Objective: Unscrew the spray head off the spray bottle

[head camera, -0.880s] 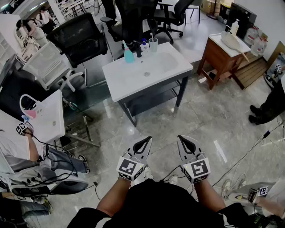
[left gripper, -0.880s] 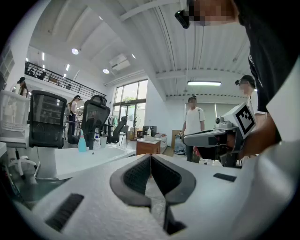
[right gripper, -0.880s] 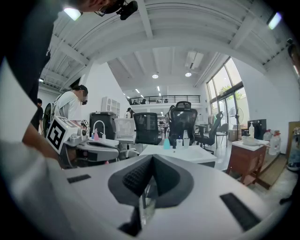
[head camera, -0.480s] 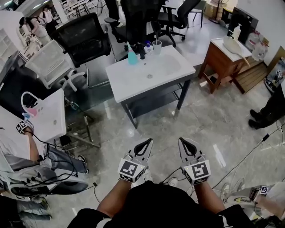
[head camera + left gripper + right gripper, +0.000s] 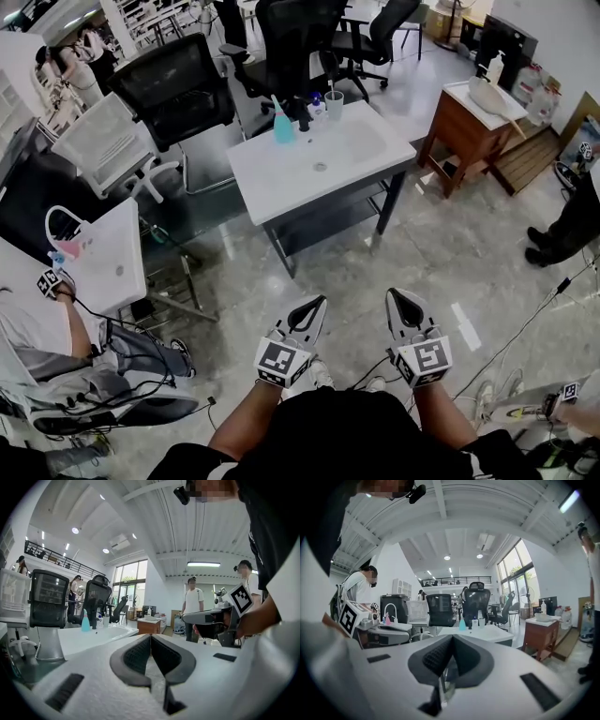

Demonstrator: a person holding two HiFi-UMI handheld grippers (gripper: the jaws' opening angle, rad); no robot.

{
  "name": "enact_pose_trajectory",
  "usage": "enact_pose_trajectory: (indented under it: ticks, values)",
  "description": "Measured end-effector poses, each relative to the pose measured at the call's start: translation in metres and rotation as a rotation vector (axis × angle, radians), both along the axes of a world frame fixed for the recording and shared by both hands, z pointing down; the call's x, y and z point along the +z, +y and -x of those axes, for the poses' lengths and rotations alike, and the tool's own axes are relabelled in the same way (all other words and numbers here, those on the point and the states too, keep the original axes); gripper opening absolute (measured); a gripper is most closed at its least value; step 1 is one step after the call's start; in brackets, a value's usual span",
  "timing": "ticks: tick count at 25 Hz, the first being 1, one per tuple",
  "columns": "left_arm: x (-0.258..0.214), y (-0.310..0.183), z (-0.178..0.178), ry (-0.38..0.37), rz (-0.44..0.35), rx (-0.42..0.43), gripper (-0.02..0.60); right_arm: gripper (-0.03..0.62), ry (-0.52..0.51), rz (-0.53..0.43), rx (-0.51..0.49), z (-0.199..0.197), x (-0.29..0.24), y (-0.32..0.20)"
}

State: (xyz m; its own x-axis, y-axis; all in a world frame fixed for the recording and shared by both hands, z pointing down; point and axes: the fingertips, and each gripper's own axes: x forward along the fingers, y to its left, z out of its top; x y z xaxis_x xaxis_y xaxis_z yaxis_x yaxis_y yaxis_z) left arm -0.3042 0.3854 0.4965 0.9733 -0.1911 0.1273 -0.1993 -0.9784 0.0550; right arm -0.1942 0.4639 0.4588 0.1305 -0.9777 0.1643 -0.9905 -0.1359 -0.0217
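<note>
A teal spray bottle [image 5: 283, 127] stands upright at the back edge of a white sink table [image 5: 281, 178], far ahead of me. It also shows small in the left gripper view [image 5: 86, 622] and the right gripper view [image 5: 462, 624]. My left gripper [image 5: 314, 305] and right gripper [image 5: 398, 295] hang side by side over the floor, well short of the table. Both are shut with nothing between the jaws. The jaw tips meet in the left gripper view [image 5: 150, 637] and in the right gripper view [image 5: 452, 638].
A cup [image 5: 334, 101] and a dark faucet [image 5: 302, 117] stand beside the bottle. Office chairs [image 5: 178, 89] crowd behind the table. A wooden cabinet [image 5: 469, 117] is at right, a smaller white sink stand [image 5: 108, 262] at left beside a seated person. Cables [image 5: 525, 328] cross the tiled floor.
The sink table with the bottle has drifted rightward and a little lower in the head view, and the grippers sit slightly lower in it. Both jaws stay shut.
</note>
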Motion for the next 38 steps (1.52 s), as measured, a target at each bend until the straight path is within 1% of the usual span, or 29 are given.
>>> enact_pose_trajectory:
  ticks: [4, 9, 14, 16, 20, 24, 26, 30, 33, 38]
  values:
    - [-0.001, -0.007, 0.001, -0.002, 0.007, 0.033, 0.014, 0.005, 0.005, -0.008, 0.047, 0.001, 0.002, 0.0]
    - [0.001, -0.019, -0.006, 0.007, 0.003, 0.058, 0.014, 0.005, -0.004, 0.016, 0.099, -0.002, 0.009, 0.003]
    - [0.004, -0.027, -0.031, -0.007, -0.002, 0.094, 0.014, 0.005, -0.018, 0.014, 0.136, -0.026, 0.011, 0.0]
    - [0.005, -0.033, -0.044, -0.01, -0.005, 0.094, 0.014, 0.005, -0.024, 0.015, 0.142, -0.038, 0.015, -0.003]
    - [0.005, -0.044, -0.076, -0.02, -0.012, 0.091, 0.014, 0.005, -0.034, 0.012, 0.146, -0.072, 0.018, -0.011]
    - [0.009, -0.06, -0.115, -0.037, -0.007, 0.083, 0.014, 0.005, -0.031, -0.005, 0.14, -0.116, 0.015, -0.029]
    - [0.006, -0.07, -0.137, -0.041, -0.017, 0.076, 0.014, 0.005, -0.027, -0.014, 0.132, -0.139, 0.011, -0.04]
    - [-0.004, -0.086, -0.18, -0.031, -0.028, 0.047, 0.014, 0.005, 0.0, -0.025, 0.094, -0.183, 0.002, -0.057]
    - [-0.004, -0.093, -0.209, -0.039, -0.037, 0.035, 0.014, 0.005, 0.014, -0.026, 0.069, -0.21, 0.001, -0.065]
    - [0.002, -0.101, -0.251, -0.045, -0.032, 0.002, 0.014, 0.005, -0.009, -0.004, 0.031, -0.251, 0.015, -0.073]
